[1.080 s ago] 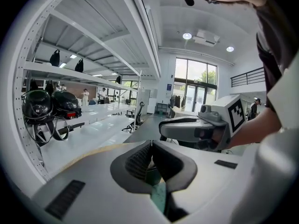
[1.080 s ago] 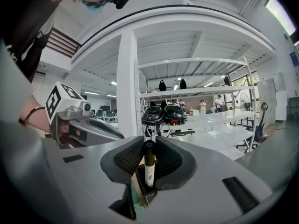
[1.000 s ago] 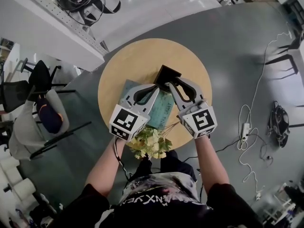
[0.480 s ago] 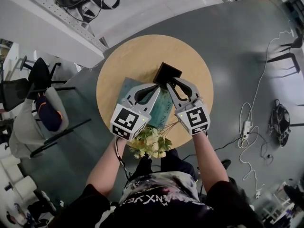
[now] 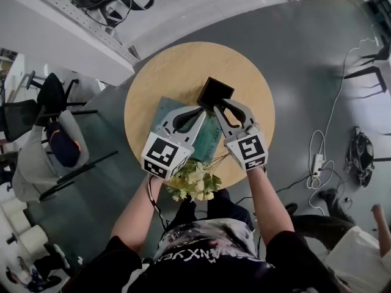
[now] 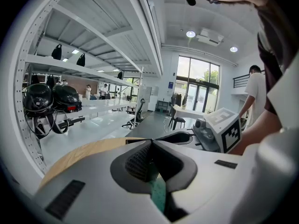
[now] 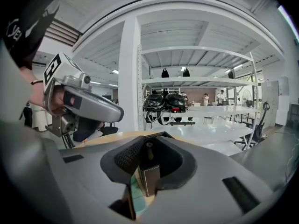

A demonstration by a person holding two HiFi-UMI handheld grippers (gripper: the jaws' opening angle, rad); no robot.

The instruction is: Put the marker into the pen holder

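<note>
Marker sits clamped upright in right gripper over pen holder, aligned for insertion; left gripper beside it is closed, empty.

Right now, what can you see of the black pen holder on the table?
The pen holder is a square black box, open-topped, leather-like with pale stitching along an edge. It stands upright on the wooden table, by the far corner of the teal mat. The right gripper holds a dark marker upright at its mouth.
</note>
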